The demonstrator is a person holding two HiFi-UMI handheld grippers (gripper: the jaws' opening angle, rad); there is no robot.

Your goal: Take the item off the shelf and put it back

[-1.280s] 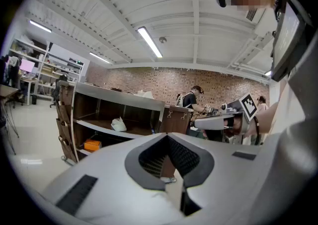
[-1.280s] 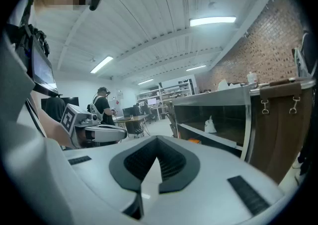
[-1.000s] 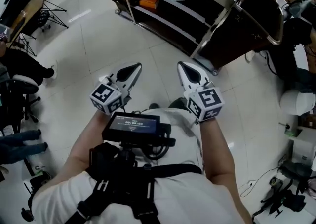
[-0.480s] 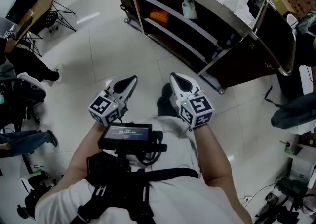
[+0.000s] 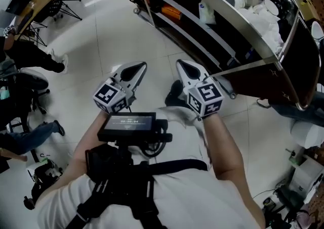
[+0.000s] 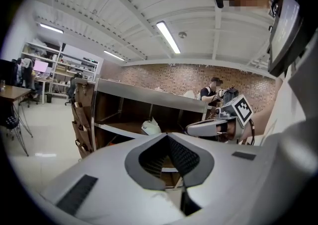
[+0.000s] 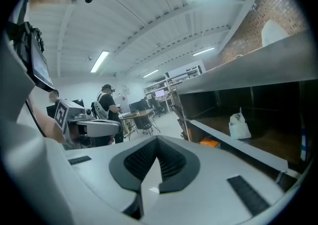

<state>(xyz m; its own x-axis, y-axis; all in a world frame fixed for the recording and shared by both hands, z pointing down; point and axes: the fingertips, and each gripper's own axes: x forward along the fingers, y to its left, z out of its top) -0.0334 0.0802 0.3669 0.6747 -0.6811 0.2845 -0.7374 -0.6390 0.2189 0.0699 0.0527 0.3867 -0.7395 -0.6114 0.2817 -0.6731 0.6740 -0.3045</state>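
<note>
Left gripper (image 5: pixel 137 69), right gripper (image 5: pixel 183 67) — jaws of each pressed together, nothing between; you carry them side by side, since no grasp is due yet. White pouch (image 7: pixel 239 125) — likely your item, upright on the shelf (image 7: pixel 233 145), untouched, well apart.

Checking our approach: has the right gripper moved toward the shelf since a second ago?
Yes: the right gripper has advanced toward the shelf, narrowing the gap.
</note>
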